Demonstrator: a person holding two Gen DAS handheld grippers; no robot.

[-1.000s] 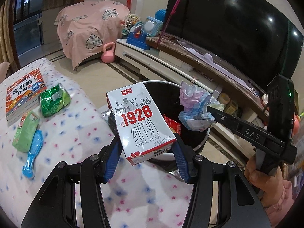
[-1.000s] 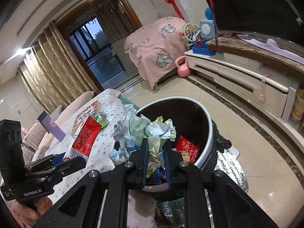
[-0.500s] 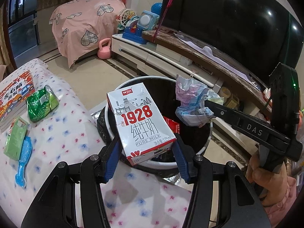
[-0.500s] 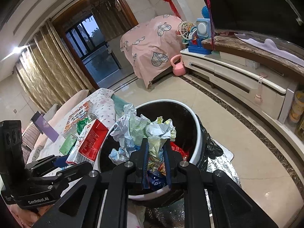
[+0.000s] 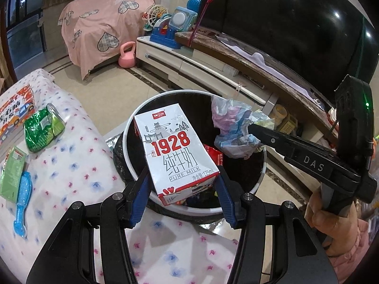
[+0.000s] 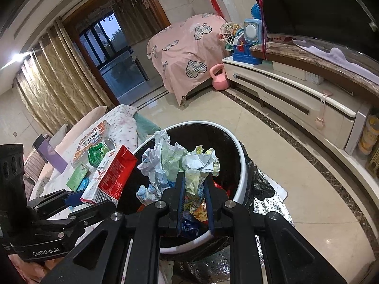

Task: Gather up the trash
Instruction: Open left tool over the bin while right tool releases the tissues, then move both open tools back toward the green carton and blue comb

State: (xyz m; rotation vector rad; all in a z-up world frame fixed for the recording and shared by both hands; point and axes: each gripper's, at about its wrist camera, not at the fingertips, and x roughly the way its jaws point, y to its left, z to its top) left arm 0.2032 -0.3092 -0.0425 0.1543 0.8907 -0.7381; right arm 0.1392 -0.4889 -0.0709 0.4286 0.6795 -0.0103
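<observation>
My left gripper point(image 5: 181, 182) is shut on a white and red milk carton point(image 5: 174, 151) marked 1928 and holds it over the near rim of the black trash bin point(image 5: 142, 118). The carton also shows in the right wrist view point(image 6: 111, 175). My right gripper point(image 6: 194, 182) is shut on a wad of crumpled paper point(image 6: 175, 163) and holds it above the open bin point(image 6: 239, 146). In the left wrist view the wad point(image 5: 234, 130) hangs over the bin's right side. Red wrappers lie inside the bin.
A table with a flowered cloth point(image 5: 71, 161) carries a green foil bag point(image 5: 42, 127), a green box point(image 5: 11, 172), a blue brush point(image 5: 22, 201) and a book point(image 5: 14, 111). A TV stand point(image 6: 296, 90) and a pink kettlebell point(image 6: 219, 78) lie beyond the bin.
Both grippers have moved forward with their loads, from near the table edge to over the bin. The carton and the paper wad stay gripped.
</observation>
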